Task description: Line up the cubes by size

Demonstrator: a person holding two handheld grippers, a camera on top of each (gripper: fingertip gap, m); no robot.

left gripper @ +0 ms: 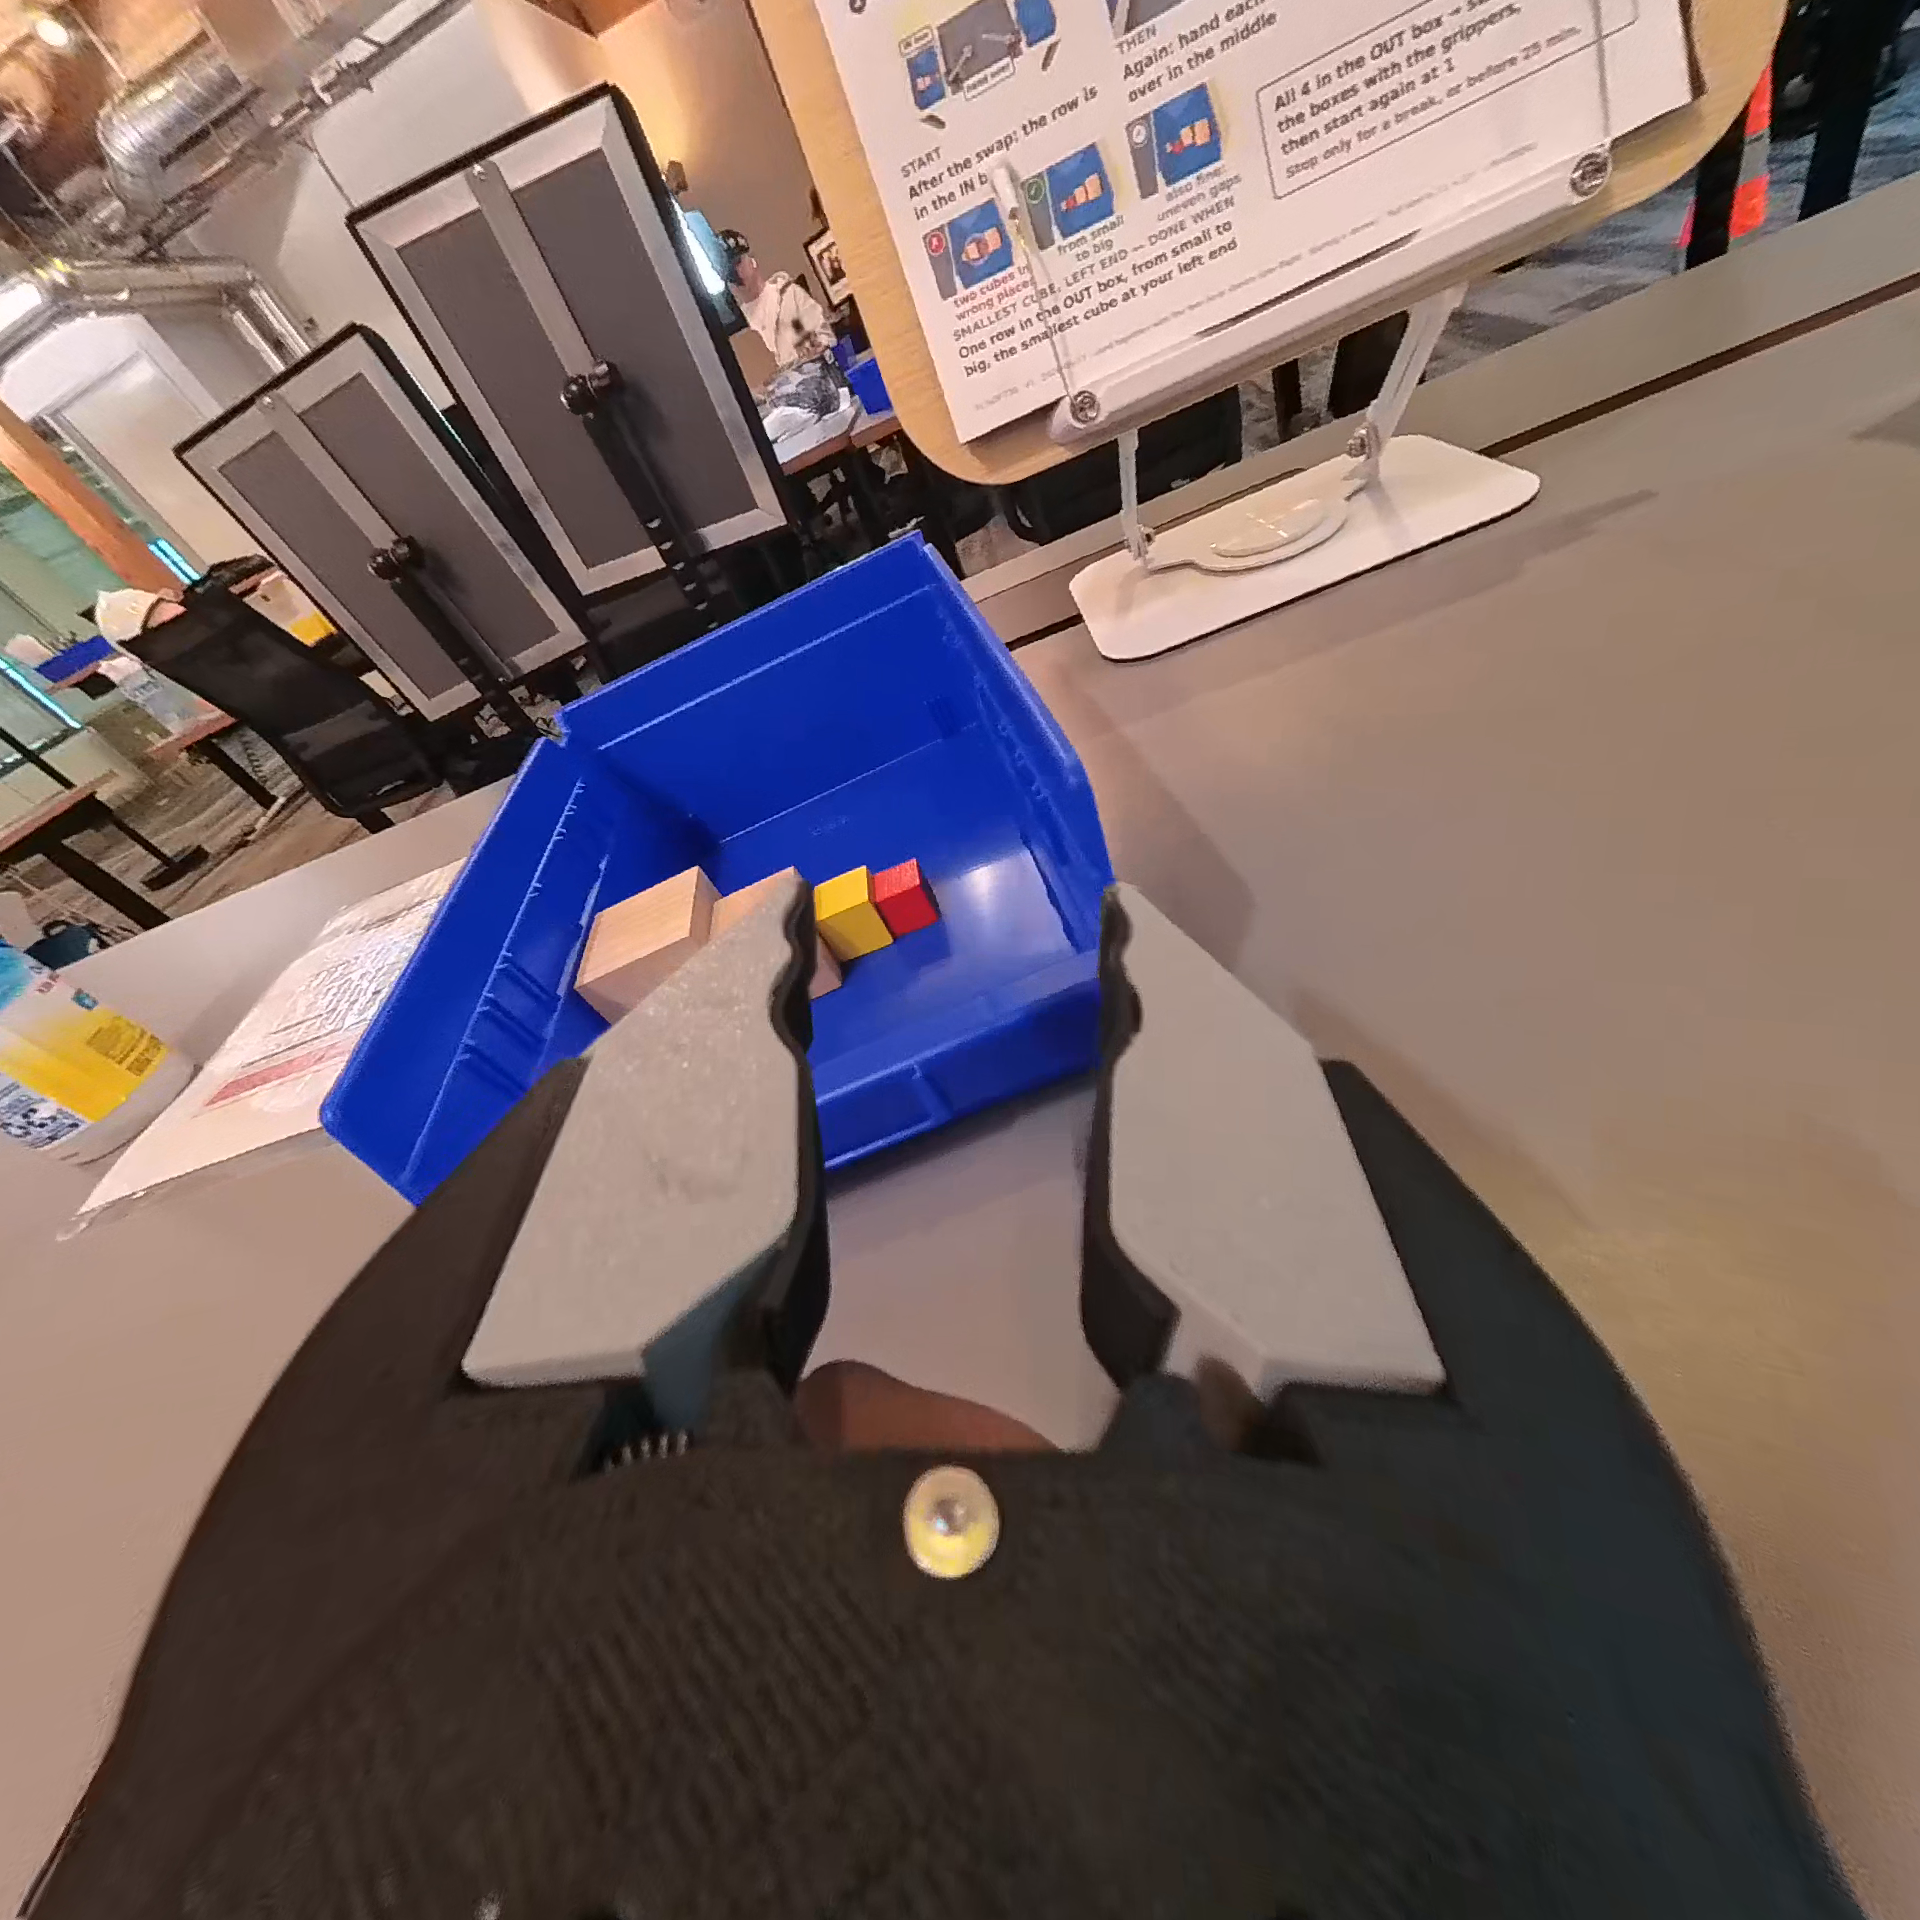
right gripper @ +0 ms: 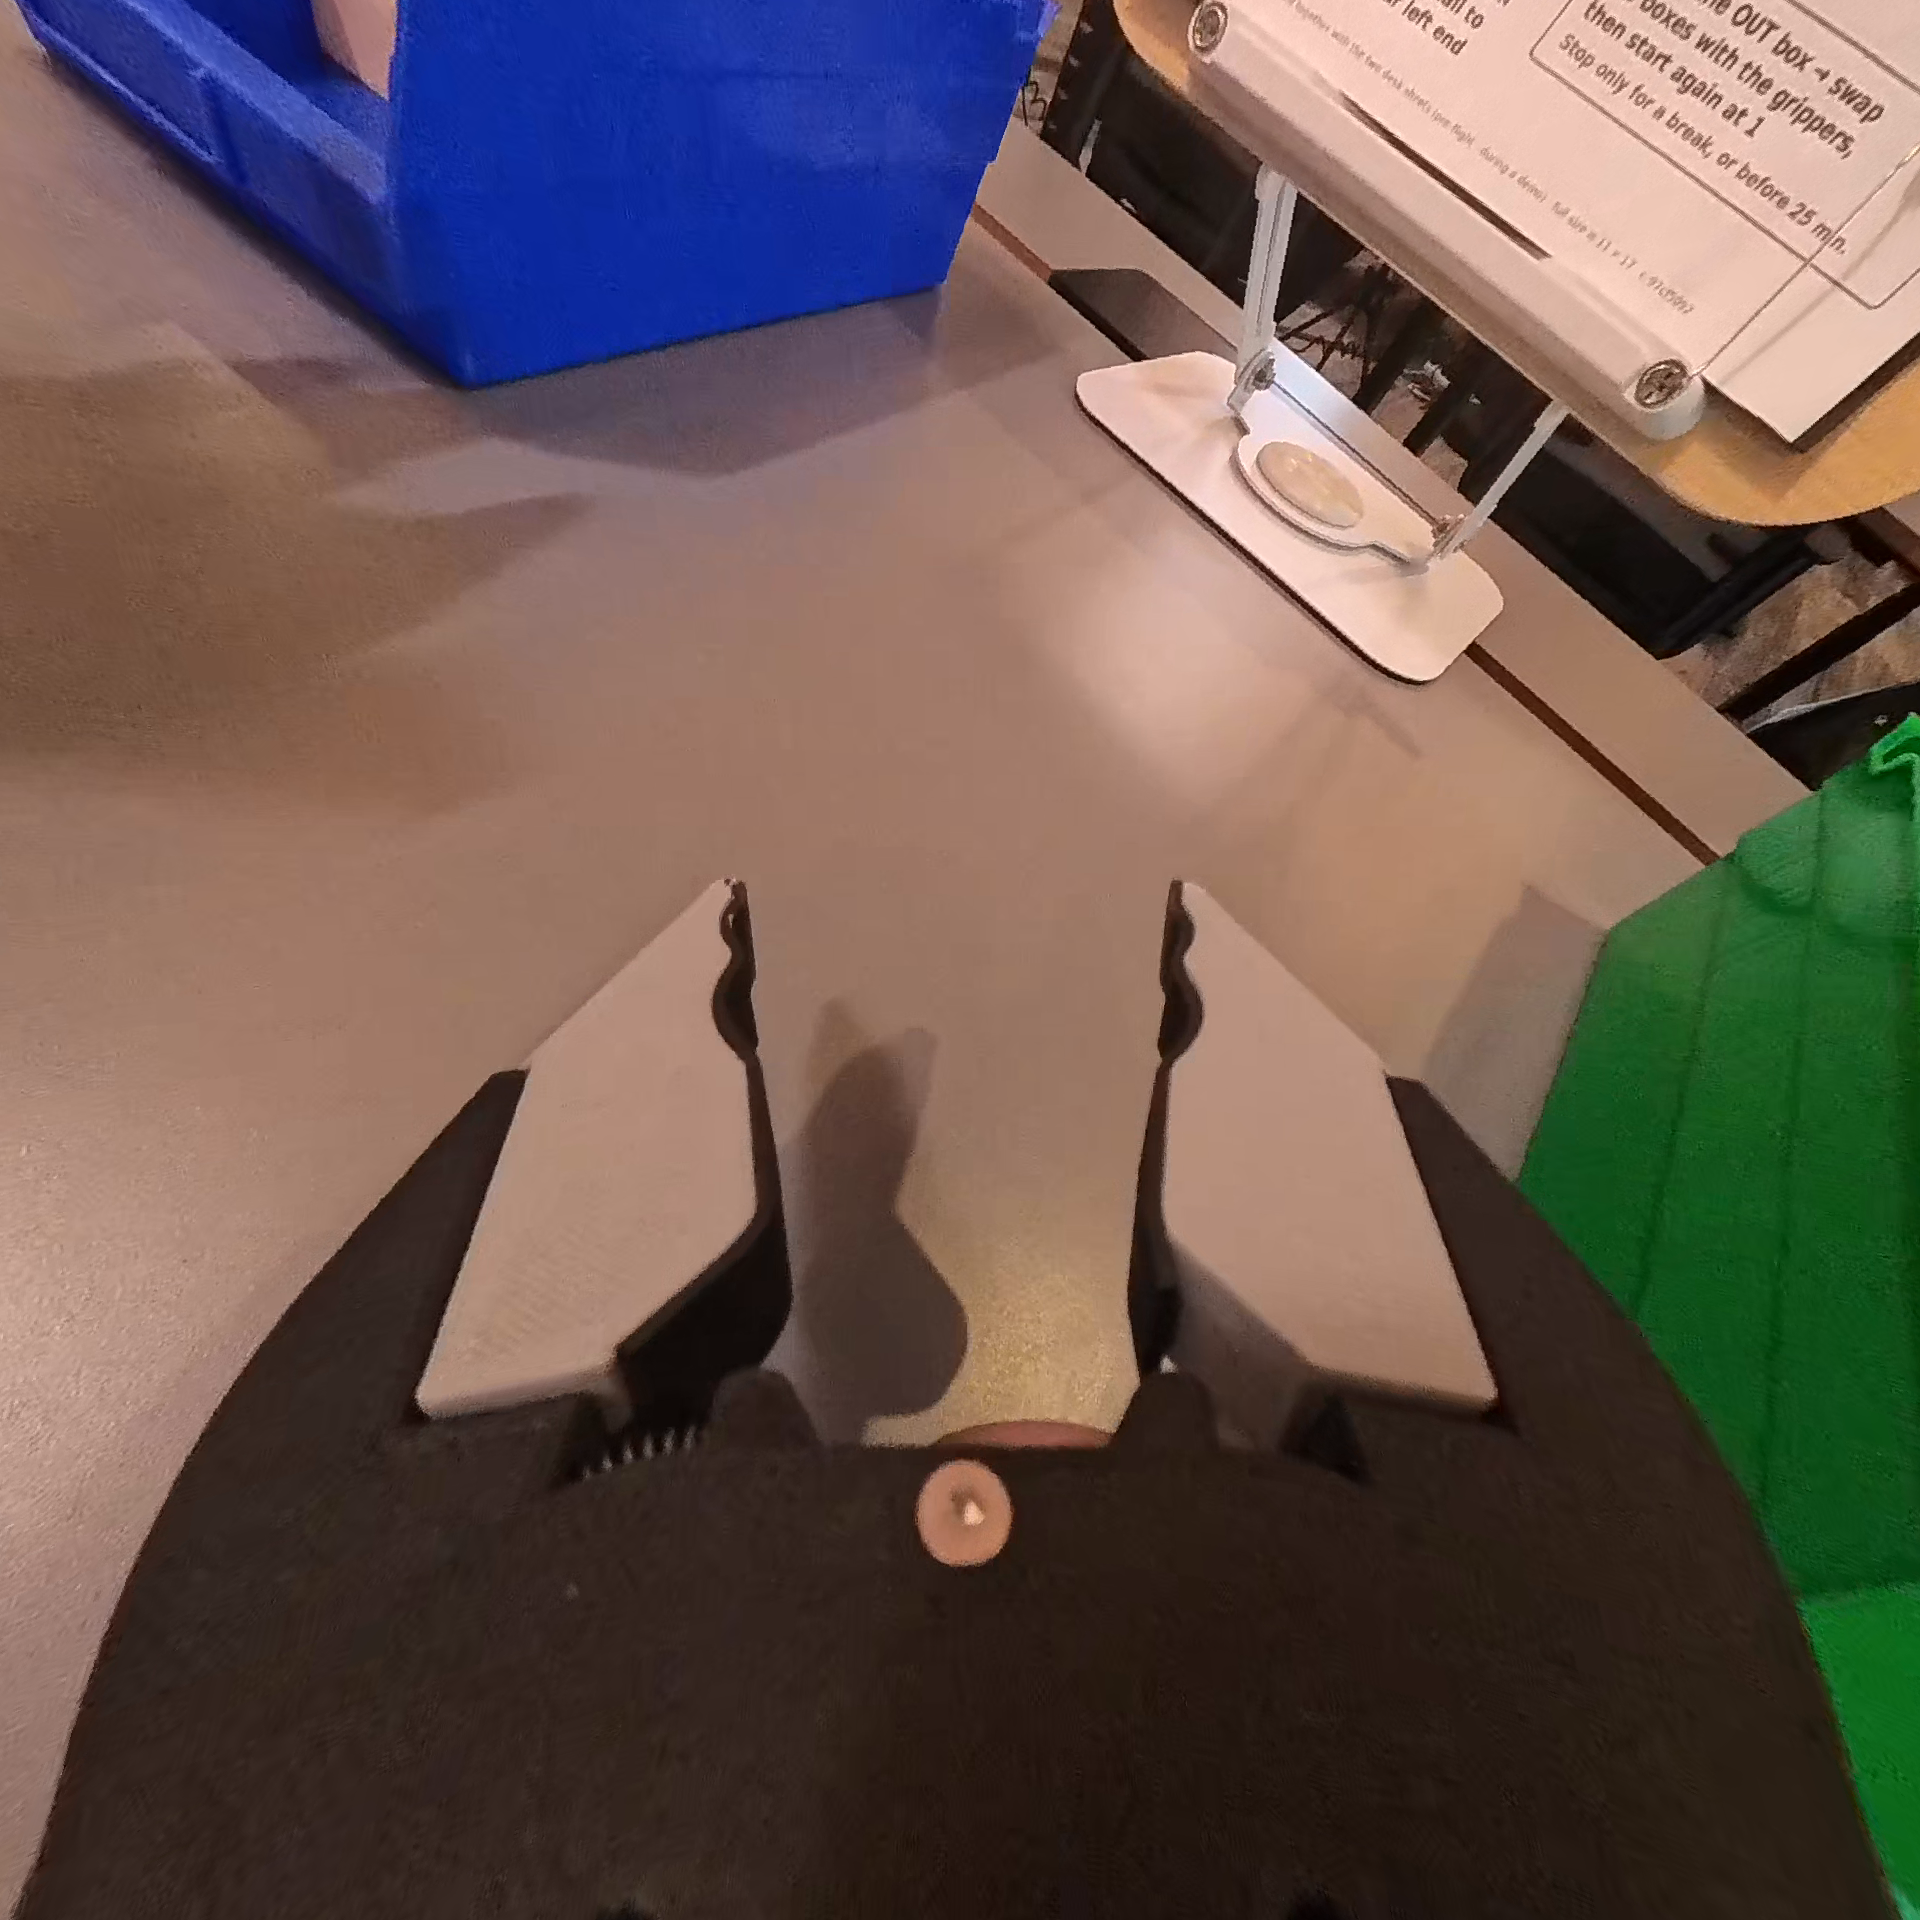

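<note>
Hovering spread and empty before the blue bin (left gripper: 727,1060), the left gripper (left gripper: 951,935) probably next checks the cubes (left gripper: 873,909), seemingly already ordered.

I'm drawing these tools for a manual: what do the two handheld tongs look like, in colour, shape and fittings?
The left tongs and right tongs match: a broad black textured body, two flat grey wedge-shaped fingers with wavy black inner edges, and a round metal screw at the centre. A small coil spring shows by each left finger's base. No cables or sleeves are visible.
</note>
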